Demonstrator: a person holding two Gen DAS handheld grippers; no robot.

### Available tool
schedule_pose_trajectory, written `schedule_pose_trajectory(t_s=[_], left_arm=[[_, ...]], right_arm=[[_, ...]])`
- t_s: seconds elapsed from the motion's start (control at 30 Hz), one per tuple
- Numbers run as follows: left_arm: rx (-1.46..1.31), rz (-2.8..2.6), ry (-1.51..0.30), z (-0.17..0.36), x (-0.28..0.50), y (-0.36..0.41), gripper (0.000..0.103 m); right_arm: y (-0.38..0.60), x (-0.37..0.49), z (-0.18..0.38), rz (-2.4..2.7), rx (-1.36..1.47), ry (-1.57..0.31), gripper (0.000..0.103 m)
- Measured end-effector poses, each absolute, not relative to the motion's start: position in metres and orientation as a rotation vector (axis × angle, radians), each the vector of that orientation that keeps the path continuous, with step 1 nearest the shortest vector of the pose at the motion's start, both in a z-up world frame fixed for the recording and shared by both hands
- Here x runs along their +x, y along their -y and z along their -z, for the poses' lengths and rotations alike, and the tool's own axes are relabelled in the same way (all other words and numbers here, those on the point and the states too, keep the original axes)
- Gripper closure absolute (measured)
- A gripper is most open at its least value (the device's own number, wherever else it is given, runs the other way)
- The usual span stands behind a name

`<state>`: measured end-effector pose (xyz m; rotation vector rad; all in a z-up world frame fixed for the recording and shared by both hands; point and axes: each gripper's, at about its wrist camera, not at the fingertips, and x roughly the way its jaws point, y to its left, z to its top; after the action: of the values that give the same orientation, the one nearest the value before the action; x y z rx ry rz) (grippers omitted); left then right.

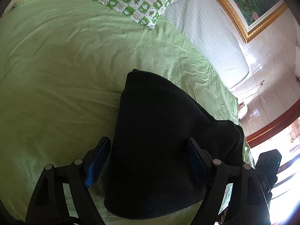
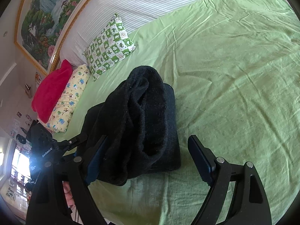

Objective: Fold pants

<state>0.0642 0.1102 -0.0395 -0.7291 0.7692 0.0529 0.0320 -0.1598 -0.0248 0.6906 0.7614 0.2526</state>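
The black pants [image 2: 142, 120] lie folded in a thick bundle on the green bed [image 2: 234, 93], both grippers [image 1: 148, 161] [image 2: 148, 161] hover with jaws wide, so only a final tidy press seems needed.

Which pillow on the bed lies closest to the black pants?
The green-and-white checked pillow, just beyond the pants; the yellow cartoon-print pillow lies farther left.

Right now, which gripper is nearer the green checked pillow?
Left, as far as the views show. The left gripper sits at the black pants on the side toward the green checked pillow; the right gripper sits at the opposite side, farther off. Both jaws open.
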Motion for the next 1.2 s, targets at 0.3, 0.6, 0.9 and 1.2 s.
schedule_pose_trajectory(t_s=[0.3,0.6,0.9,1.2], left_arm=[[-0.768,-0.041,-0.787,0.050,0.075,-0.113,0.021],[-0.766,-0.041,-0.794,0.053,0.085,-0.112,0.020],[-0.800,0.005,-0.791,0.058,0.088,-0.114,0.033],[-0.789,0.008,-0.777,0.051,0.082,-0.109,0.047]], right_arm=[[0.165,0.037,0.031,-0.268,0.721,-0.771,0.018],[0.167,0.037,0.037,-0.295,0.736,-0.766,0.018],[0.167,0.039,0.043,-0.363,0.786,-0.759,0.031],[0.160,0.035,0.038,-0.359,0.739,-0.752,0.046]])
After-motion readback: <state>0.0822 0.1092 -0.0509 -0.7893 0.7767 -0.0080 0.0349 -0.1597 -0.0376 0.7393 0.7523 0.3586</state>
